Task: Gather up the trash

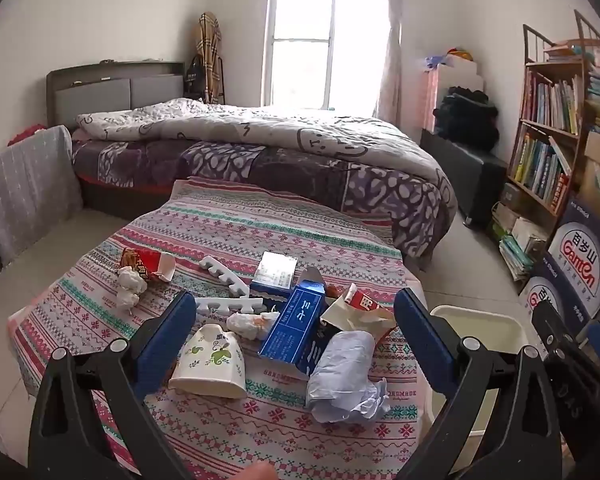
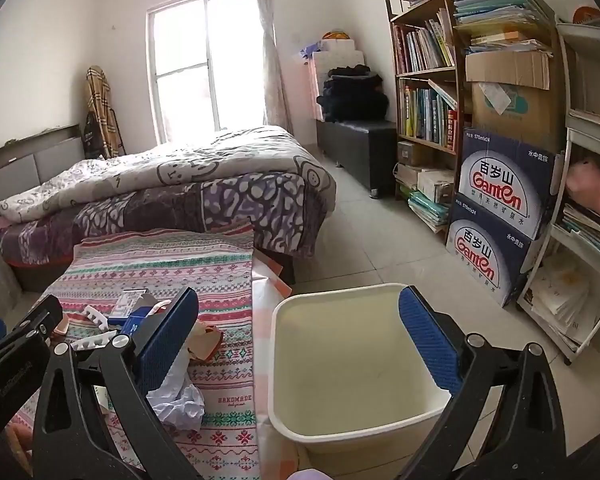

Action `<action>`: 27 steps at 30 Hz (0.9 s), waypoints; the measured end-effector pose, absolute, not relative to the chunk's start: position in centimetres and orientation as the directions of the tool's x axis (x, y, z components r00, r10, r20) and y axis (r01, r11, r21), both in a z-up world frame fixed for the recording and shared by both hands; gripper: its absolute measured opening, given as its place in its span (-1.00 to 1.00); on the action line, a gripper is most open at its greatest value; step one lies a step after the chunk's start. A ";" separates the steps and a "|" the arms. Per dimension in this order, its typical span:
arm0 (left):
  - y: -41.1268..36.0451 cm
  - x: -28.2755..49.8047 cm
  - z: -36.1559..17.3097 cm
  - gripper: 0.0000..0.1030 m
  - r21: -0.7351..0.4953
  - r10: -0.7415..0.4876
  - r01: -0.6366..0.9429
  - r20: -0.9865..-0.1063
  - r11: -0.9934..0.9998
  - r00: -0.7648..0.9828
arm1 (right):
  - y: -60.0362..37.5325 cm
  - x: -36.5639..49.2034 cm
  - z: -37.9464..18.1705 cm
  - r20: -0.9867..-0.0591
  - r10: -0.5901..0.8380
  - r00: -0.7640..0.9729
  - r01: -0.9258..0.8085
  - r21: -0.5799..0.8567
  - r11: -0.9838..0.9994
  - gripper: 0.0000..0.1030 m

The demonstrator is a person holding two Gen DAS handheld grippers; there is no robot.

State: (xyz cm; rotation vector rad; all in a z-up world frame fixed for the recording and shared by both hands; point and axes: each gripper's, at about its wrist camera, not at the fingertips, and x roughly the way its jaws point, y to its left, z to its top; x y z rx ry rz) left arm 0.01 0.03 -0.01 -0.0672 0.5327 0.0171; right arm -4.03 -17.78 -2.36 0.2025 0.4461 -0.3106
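Observation:
Trash lies on a table with a patterned cloth (image 1: 228,236): a blue carton (image 1: 294,326), a crumpled white paper (image 1: 346,376), a floral paper cup on its side (image 1: 210,360), a red and white wrapper (image 1: 366,308), a red snack carton (image 1: 148,266), paper wads (image 1: 130,286) and white foam strips (image 1: 224,276). My left gripper (image 1: 296,324) is open above the blue carton and holds nothing. A cream bin (image 2: 352,364) stands on the floor right of the table. My right gripper (image 2: 300,340) is open and empty over the bin's rim.
A bed with a quilt (image 1: 260,148) stands behind the table. A bookshelf (image 2: 424,92) and stacked water cartons (image 2: 500,216) line the right wall. A white shelf unit (image 2: 580,240) is at far right. A grey covered chair (image 1: 24,184) is at left.

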 end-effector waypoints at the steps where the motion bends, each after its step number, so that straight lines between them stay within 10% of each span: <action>1: 0.1 0.0 0.0 0.87 -0.061 -0.002 -0.034 -0.509 0.998 0.861 | -17.8 -4.0 -2.4 -0.455 -0.248 0.855 0.337 0.126 0.933 0.86; 27: 0.3 0.1 -0.7 0.87 -0.046 0.012 -0.041 -0.513 0.998 0.858 | -17.7 -3.7 -2.5 -0.528 -0.221 0.820 0.340 0.139 0.930 0.86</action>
